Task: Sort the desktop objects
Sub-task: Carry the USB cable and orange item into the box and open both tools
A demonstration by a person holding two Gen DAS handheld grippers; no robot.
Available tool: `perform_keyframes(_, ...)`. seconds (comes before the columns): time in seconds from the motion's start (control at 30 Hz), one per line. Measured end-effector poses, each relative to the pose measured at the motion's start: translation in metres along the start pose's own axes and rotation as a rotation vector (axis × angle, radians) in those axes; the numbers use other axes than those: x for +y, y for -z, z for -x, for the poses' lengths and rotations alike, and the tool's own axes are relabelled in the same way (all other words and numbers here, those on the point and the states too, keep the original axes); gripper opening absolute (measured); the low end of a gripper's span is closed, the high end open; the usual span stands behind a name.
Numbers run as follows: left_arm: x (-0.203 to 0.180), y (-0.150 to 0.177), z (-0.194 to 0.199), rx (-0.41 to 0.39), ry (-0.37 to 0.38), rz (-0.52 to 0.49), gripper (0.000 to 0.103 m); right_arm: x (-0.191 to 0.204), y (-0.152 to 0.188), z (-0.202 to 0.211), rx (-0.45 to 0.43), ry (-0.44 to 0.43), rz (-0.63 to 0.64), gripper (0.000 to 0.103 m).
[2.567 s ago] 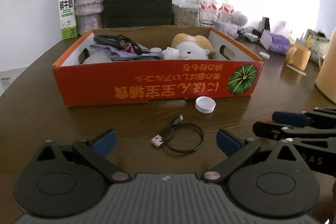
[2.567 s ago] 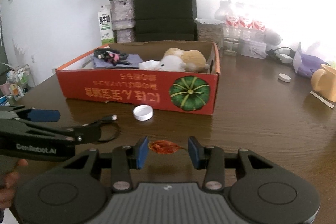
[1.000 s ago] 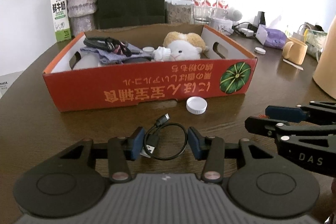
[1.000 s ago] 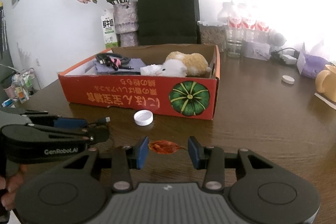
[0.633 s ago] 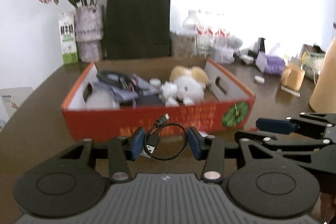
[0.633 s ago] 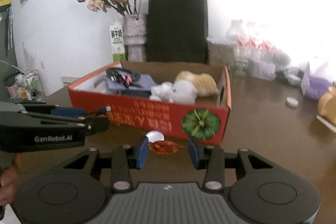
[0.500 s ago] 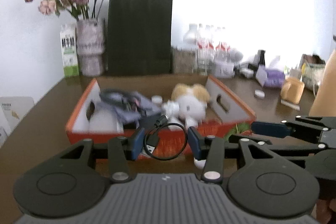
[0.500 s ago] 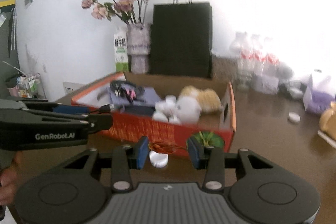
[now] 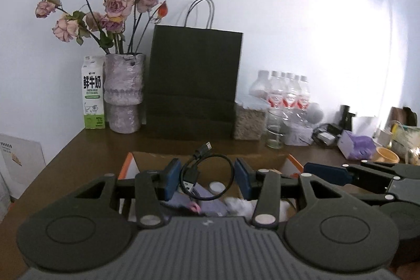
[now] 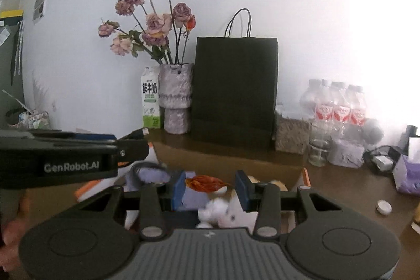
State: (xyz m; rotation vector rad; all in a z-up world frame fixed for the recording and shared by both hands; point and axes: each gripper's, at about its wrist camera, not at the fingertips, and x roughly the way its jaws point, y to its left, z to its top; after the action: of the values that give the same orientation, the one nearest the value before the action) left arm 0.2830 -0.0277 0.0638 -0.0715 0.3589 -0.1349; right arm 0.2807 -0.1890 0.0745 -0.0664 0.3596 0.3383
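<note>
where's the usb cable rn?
Left wrist view, centre: the coiled USB cable sits clamped in the left tongs, above the open cardboard box.

Paper bag point(image 9: 193, 82) behind box point(image 9: 262, 156); vase point(image 9: 123, 93) left; bottles point(image 9: 286, 93) right.

Black hand-held gripper point(image 9: 207, 179), blue pads point(image 9: 172, 179), silver screws, "GenRobot.AI" lettering

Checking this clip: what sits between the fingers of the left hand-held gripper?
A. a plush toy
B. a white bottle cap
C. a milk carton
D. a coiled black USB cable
D: in the left wrist view the coiled black USB cable hangs between the blue pads of the left hand-held gripper, above the cardboard box.
</note>
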Motion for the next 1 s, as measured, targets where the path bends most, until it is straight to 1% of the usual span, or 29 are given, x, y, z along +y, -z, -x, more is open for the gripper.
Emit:
perform_keyframes(0.17,0.022,-0.009,-0.040,0.036,-0.017,0.039,0.046,-0.002,-0.014,-0.046,0.027,-0.001,-0.020,0.040)
perform_keyframes(0.33,0.044,-0.010,-0.072,0.073,-0.037,0.089,0.046,-0.004,-0.016,-0.089,0.093,-0.011,-0.040,0.040)
perform_keyframes(0.47,0.053,-0.001,-0.091,0.147,-0.057,0.095,0.046,-0.005,-0.009,-0.112,0.136,-0.011,-0.039,0.040)
perform_keyframes(0.63,0.055,0.008,-0.103,0.201,-0.065,0.093,0.045,-0.006,0.003,-0.125,0.186,-0.018,-0.035,0.040)
perform_keyframes(0.73,0.053,0.010,-0.106,0.214,-0.065,0.083,0.046,-0.007,0.006,-0.127,0.197,-0.022,-0.041,0.040)
perform_keyframes(0.77,0.052,0.011,-0.106,0.215,-0.065,0.079,0.047,-0.007,0.007,-0.127,0.197,-0.020,-0.041,0.040)
perform_keyframes(0.83,0.050,0.010,-0.103,0.212,-0.076,0.070,0.056,-0.007,0.007,-0.126,0.195,-0.013,-0.041,0.042)
perform_keyframes(0.87,0.049,0.009,-0.102,0.207,-0.097,0.060,0.075,-0.007,0.006,-0.126,0.199,-0.003,-0.041,0.046)
perform_keyframes(0.9,0.047,0.008,-0.100,0.194,-0.120,0.046,0.094,-0.008,0.005,-0.124,0.199,0.007,-0.043,0.063)
perform_keyframes(0.93,0.046,0.007,-0.098,0.175,-0.130,0.036,0.099,-0.008,0.004,-0.123,0.191,0.014,-0.042,0.084)
perform_keyframes(0.97,0.044,0.005,-0.095,0.160,-0.128,0.029,0.101,-0.007,0.003,-0.120,0.183,0.021,-0.035,0.091)
perform_keyframes(1.0,0.043,0.003,-0.092,0.148,-0.123,0.025,0.102,-0.006,0.001,-0.117,0.174,0.027,-0.024,0.093)
